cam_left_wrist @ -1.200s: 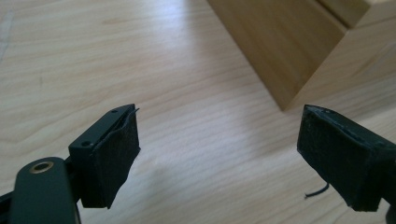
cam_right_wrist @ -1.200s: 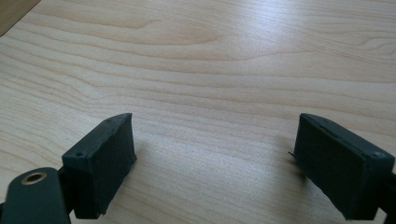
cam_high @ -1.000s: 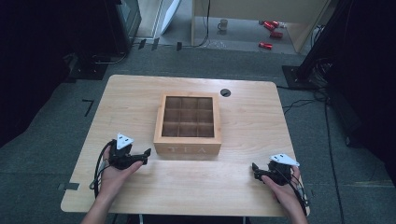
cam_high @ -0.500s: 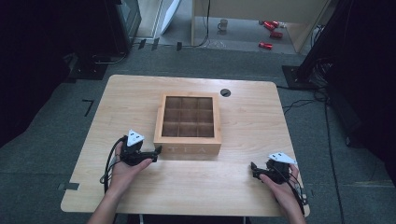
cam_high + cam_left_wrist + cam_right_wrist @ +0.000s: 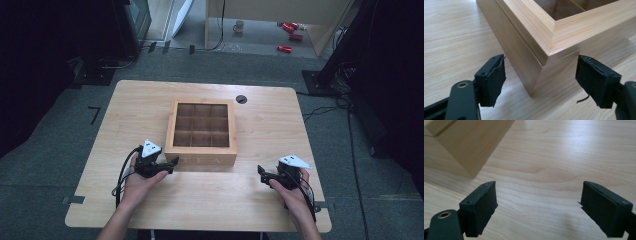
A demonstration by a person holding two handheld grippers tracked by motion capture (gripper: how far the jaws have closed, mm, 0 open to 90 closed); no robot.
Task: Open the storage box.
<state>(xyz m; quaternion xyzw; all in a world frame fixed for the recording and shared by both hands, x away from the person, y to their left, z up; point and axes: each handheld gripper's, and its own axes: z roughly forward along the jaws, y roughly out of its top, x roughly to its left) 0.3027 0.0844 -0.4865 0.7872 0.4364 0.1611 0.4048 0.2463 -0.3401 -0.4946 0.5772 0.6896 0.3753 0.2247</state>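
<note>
The left tool (image 5: 540,82) now sits at the near left corner of the wooden tea box (image 5: 201,131), having slid in from the lower left of the high view. Its jaws have just been closing, yet both pads stand clear of the corner between them. The box rests mid-counter (image 5: 125,110), lid down. The right tool (image 5: 264,172), spread wide, hovers lower right, well apart. A lid-lifting grip looks imminent.
</note>
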